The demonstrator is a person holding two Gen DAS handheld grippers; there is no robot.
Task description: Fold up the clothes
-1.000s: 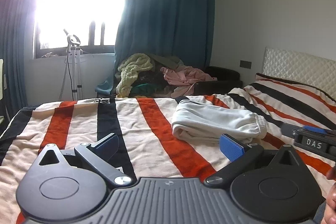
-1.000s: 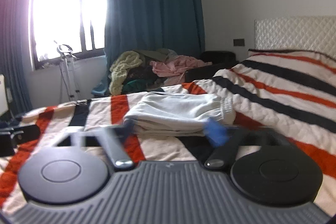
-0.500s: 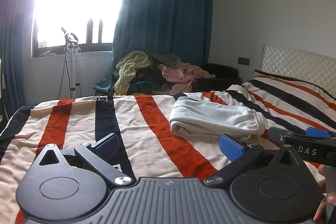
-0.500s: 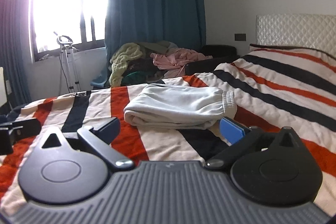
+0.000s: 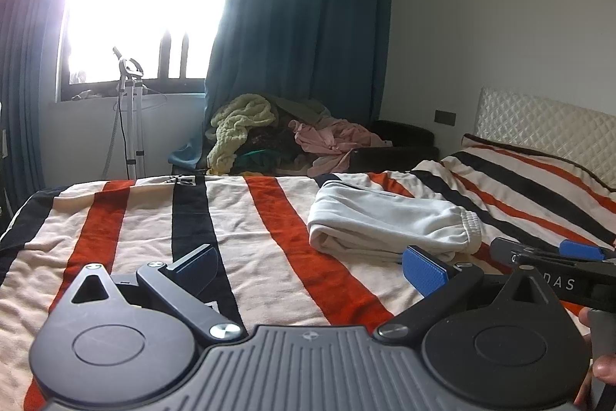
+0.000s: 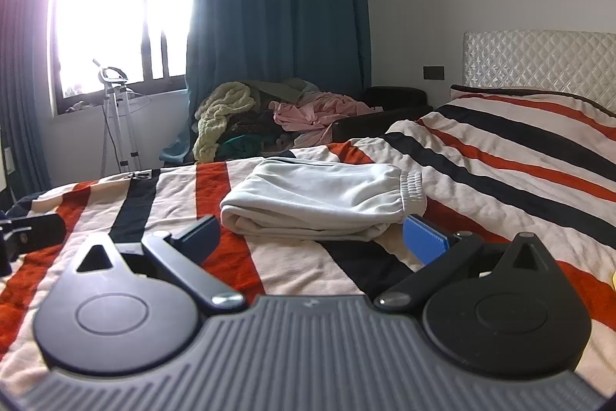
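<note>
- Soft grey sweatpants [image 6: 319, 197], folded into a thick rectangle with a ribbed cuff, lie on the fuzzy striped blanket [image 6: 500, 156].
- Left gripper [image 5: 310, 266] and right gripper [image 6: 312, 237], just short of the sweatpants: ridged blue-padded fingers [image 6: 425, 240] spread wide, empty.

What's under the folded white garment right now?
The white garment lies on the striped blanket; orange, cream and black stripes run out from its edges. Whatever is beneath its middle is covered.

A home bedroom: striped bed [image 6: 519, 156], curtained window [image 6: 115, 14].
</note>
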